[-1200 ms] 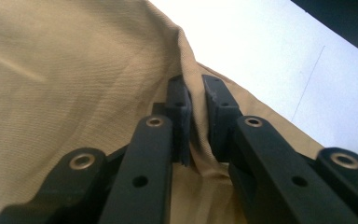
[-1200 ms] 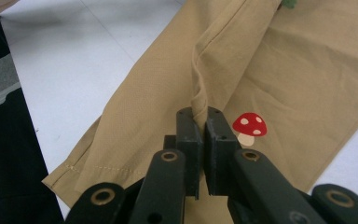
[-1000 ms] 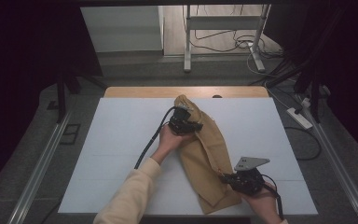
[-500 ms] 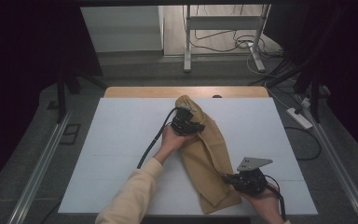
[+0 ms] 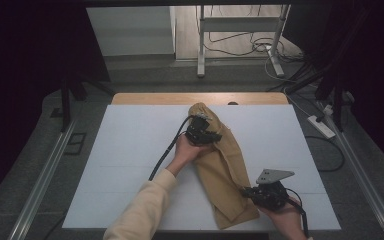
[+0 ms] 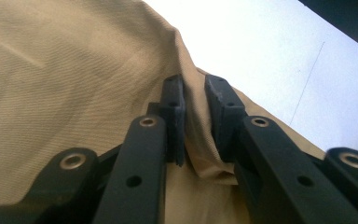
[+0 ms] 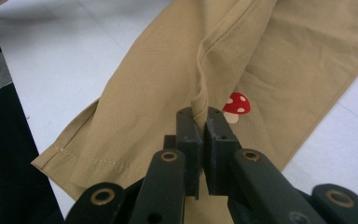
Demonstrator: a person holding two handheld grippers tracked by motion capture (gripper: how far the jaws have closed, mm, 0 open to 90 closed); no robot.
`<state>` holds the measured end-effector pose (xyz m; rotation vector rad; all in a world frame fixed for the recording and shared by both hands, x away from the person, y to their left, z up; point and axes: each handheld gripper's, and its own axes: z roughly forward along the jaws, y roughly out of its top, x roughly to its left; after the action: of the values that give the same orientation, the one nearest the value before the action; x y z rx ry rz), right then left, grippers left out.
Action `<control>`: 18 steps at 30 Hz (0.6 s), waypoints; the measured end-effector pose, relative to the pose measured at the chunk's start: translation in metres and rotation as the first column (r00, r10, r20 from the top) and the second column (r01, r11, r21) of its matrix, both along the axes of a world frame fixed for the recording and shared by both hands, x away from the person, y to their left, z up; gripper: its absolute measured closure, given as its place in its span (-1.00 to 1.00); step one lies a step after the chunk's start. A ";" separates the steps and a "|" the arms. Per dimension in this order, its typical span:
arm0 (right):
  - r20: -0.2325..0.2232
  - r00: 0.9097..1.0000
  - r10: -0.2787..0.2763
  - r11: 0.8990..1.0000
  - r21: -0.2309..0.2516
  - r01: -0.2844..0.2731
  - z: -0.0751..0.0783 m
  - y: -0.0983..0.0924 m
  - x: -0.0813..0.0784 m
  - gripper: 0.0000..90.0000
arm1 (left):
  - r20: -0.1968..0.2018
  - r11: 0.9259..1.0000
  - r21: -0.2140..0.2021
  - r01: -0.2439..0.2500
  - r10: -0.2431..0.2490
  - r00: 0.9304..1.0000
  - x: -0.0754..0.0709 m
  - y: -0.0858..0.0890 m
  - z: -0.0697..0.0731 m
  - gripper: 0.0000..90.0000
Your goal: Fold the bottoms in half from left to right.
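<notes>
Two grippers work the tan cloth [image 5: 225,170]: the right gripper [image 7: 201,122] pinches a fold while the left gripper [image 6: 195,100] has just been opening, seemingly releasing its ridge before regripping.

A white table [image 5: 130,165] carries tan trousers [image 5: 230,170] lying lengthwise just right of its middle.
</notes>
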<state>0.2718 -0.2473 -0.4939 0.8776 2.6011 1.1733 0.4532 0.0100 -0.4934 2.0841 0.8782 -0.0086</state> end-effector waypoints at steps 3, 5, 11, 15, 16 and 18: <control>-0.003 1.000 -0.002 1.000 -0.003 0.002 0.000 -0.001 -0.001 0.90 | 0.011 1.000 0.005 -0.010 0.010 1.000 -0.001 -0.001 0.000 0.43; 0.004 1.000 -0.002 1.000 -0.007 0.002 -0.001 -0.001 -0.001 0.75 | 0.026 1.000 0.003 -0.024 0.024 0.999 -0.004 -0.001 0.002 0.15; 0.038 0.997 -0.068 0.998 -0.009 0.069 -0.002 -0.004 0.002 0.11 | 0.037 1.000 -0.003 -0.023 0.023 0.999 -0.009 0.008 0.008 -0.19; 0.038 0.995 -0.088 0.996 0.000 0.088 -0.001 -0.004 0.005 0.00 | 0.049 1.000 0.003 -0.013 0.013 0.999 -0.016 0.017 0.009 -0.22; 0.036 0.995 -0.088 0.996 -0.001 0.089 -0.001 -0.004 0.006 -0.01 | 0.053 1.000 0.007 -0.011 0.010 0.999 -0.018 0.020 0.009 -0.22; 0.032 0.996 -0.089 0.996 -0.005 0.089 -0.002 -0.003 0.008 -0.02 | 0.057 1.000 0.003 -0.006 0.005 0.998 -0.022 0.025 0.009 -0.23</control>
<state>0.2794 -0.2499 -0.4955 0.9546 2.5112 1.1451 0.4309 0.0354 -0.4842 2.0749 0.8502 0.0545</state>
